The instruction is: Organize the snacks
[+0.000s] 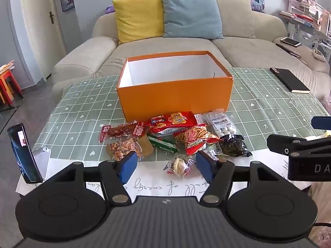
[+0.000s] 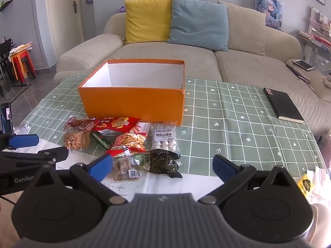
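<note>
A heap of snack packets (image 1: 175, 138) lies at centre frame against the near wall of an empty orange box (image 1: 175, 97) on a checked tablecloth (image 1: 82, 107); the left gripper (image 1: 166, 166) and right gripper (image 2: 163, 166), low in frame, gape wide, holding nothing

We see the open box (image 1: 173, 95) on the tablecloth (image 1: 258, 107), sofa (image 1: 161, 49) behind the table. Snack packets (image 1: 175, 136) heaped just before the box's near wall, one small wrapped sweet (image 1: 179, 165) nearest us. Notebook (image 1: 289, 79) well right of the box. Phone (image 1: 22, 153) propped at the table's left edge. Three cushions (image 1: 191, 14) side by side on the sofa
</note>
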A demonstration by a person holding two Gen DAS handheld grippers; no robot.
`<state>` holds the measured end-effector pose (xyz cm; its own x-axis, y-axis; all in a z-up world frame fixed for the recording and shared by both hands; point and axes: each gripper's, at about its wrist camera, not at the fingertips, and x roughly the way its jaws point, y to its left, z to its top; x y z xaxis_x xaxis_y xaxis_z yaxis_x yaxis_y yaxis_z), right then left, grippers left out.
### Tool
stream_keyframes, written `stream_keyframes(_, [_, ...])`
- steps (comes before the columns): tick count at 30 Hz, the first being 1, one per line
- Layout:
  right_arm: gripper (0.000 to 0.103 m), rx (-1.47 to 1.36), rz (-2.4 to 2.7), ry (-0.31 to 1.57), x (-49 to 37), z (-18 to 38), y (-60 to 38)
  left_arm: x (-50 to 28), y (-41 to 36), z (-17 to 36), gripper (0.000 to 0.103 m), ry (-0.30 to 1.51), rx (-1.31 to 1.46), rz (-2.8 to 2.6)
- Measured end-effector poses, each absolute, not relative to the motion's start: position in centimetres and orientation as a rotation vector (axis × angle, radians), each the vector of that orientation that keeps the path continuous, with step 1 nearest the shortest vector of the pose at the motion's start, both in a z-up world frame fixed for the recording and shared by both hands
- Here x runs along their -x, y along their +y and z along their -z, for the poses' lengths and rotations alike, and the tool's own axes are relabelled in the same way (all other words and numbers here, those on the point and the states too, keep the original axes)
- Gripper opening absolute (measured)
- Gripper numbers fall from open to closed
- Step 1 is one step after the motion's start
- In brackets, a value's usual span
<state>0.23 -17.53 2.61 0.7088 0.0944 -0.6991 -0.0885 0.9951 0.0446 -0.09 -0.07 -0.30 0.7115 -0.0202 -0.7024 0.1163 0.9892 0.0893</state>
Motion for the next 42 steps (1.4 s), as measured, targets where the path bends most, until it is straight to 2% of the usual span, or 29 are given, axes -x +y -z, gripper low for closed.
stream_keyframes(42, [0.099,-0.006,-0.101,0.779,-0.24,-2.45,-17.58,0.04,-0.08,0.31,0.077,0.777,-0.129,0.088])
